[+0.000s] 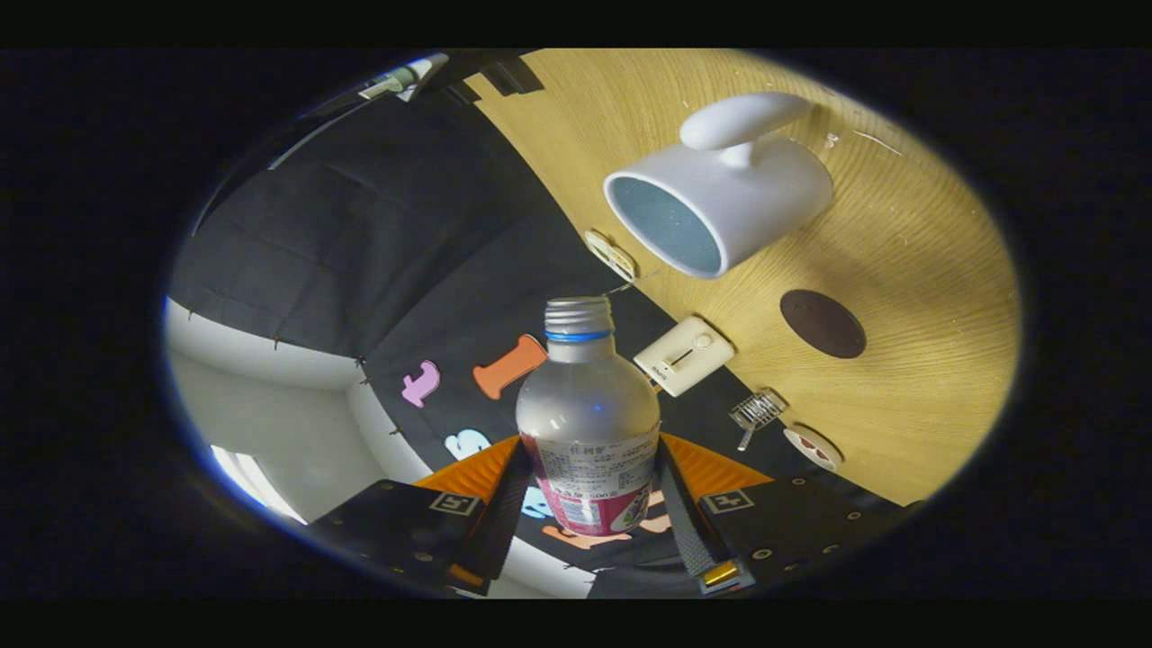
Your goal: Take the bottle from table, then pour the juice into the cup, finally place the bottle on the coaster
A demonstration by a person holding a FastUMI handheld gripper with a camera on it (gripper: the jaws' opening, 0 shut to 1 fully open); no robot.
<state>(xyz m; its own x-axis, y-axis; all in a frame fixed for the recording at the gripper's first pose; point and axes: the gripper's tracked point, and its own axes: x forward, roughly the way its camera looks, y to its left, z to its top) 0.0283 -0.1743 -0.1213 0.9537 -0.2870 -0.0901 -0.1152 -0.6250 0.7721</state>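
The bottle (589, 418), clear plastic, capless, probably light and slippery, sits clamped at its labelled waist between both fingers of the gripper (589, 504); hold there, gently. The cup (720, 198) lies at one o'clock beyond it, the coaster (823, 323) at two o'clock.

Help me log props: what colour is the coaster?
Dark brown coaster, seen in the gripper view on the wooden table.

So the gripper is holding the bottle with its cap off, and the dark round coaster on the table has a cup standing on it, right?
Not quite. In the gripper view the dark round coaster is bare; the white cup stands beside it on the wooden table, apart from it. The rest holds: the gripper grips the uncapped bottle between both fingers.
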